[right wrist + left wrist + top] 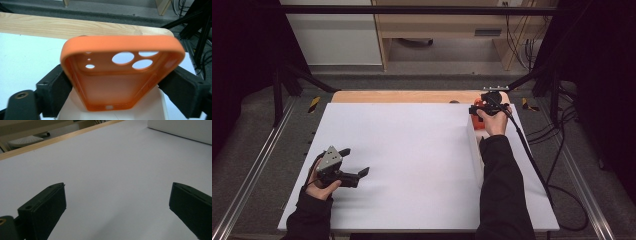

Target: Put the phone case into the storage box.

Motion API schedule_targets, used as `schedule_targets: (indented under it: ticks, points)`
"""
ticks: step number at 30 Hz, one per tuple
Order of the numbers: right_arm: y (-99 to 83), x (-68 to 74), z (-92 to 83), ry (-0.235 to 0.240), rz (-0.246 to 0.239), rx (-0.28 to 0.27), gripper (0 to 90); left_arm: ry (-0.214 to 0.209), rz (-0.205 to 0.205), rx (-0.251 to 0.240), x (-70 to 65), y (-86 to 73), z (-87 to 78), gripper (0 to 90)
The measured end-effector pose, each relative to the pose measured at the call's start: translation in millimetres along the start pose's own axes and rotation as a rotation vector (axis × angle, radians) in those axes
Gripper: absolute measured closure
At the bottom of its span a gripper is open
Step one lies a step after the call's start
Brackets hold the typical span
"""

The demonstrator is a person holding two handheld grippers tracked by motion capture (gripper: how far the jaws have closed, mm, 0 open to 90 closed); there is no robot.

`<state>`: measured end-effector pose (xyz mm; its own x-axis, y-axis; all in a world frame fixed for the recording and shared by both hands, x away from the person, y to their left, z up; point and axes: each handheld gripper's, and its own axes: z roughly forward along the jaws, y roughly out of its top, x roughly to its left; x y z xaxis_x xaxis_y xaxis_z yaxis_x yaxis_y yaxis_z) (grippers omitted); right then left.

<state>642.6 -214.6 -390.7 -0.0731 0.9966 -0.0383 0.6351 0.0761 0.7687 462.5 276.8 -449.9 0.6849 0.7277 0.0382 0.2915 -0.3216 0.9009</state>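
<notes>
- Two black jaws of the right gripper (117, 82) flank an orange silicone phone case (122, 75), touching its sides above a white box (112, 113).
- Left gripper (117, 202) gapes, released, near left.

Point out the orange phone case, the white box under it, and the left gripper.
orange phone case (117, 85): right gripper view, inner back panel.
white box (72, 110): right gripper view, top face beside the case.
left gripper (355, 162): high view, midway between its open fingers.

I see an orange phone case (120, 75) between black jaws, a white counter (412, 150) and its pale wooden far edge (402, 96).
</notes>
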Motion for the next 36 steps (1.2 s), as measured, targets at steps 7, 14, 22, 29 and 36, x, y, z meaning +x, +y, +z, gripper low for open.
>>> schedule_targets:
  ticks: [7,14,22,29,36]
  points:
    - [1.4,-2.5,-2.2,0.031,0.006,-0.009,3.0,-0.001,0.000,0.000,-0.1,0.0,0.0,0.5]
    - [1.9,-4.1,-7.8,0.049,-0.011,-0.029,0.8,-0.003,0.001,0.000,-0.4,0.1,0.1,0.5]
    - [-0.7,-5.9,-19.7,0.073,-0.025,-0.064,0.6,-0.007,0.003,0.000,-0.9,0.3,0.5,0.5]
    - [-6.9,-5.7,-43.7,0.124,-0.045,-0.120,0.6,-0.017,0.003,-0.001,-2.0,0.7,1.2,0.5]
    - [-16.0,-4.1,-75.8,0.220,-0.083,-0.207,0.6,-0.026,0.007,0.002,-3.0,0.5,2.1,0.5]
